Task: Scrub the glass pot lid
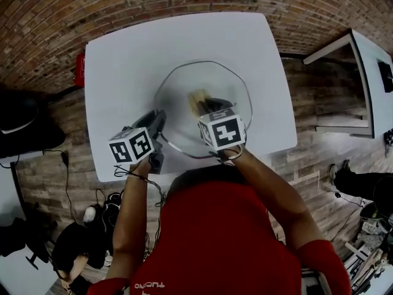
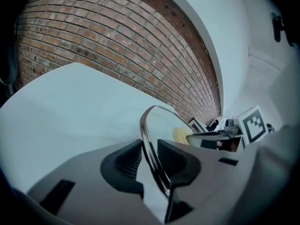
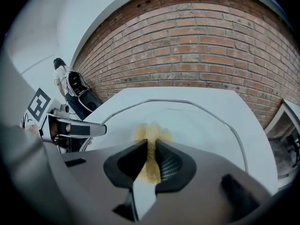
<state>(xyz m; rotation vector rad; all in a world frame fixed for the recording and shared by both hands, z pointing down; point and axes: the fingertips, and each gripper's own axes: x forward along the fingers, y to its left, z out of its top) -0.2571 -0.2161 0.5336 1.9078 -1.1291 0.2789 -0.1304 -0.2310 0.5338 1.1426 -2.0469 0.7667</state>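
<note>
A round glass pot lid with a metal rim (image 1: 228,83) sits over the middle of a white square table (image 1: 132,57), a little toward the table's lower edge in the head view. Whether the lid lies flat on the tabletop or is tipped up cannot be told.

The left gripper (image 2: 149,147) is clenched on the lid's metal rim. In the left gripper view the shiny rim runs up between the two black ribbed pads, which press on it from both sides. In the head view this grip is at the lid's left edge.

The right gripper (image 3: 150,146) grasps a yellowish, fuzzy scrubbing pad (image 3: 151,134), its jaws nearly together with the pad squeezed between them and bulging out beyond the tips. The pad lies against the glass near the lid's centre, just above the right gripper's marker cube in the head view.

A person in a red shirt (image 1: 212,238) fills the bottom of the head view. A brick wall (image 1: 110,5) runs across the top, a small red object (image 1: 79,70) is at the table's left edge, and a second white table (image 1: 371,72) stands at the right of the frame.
</note>
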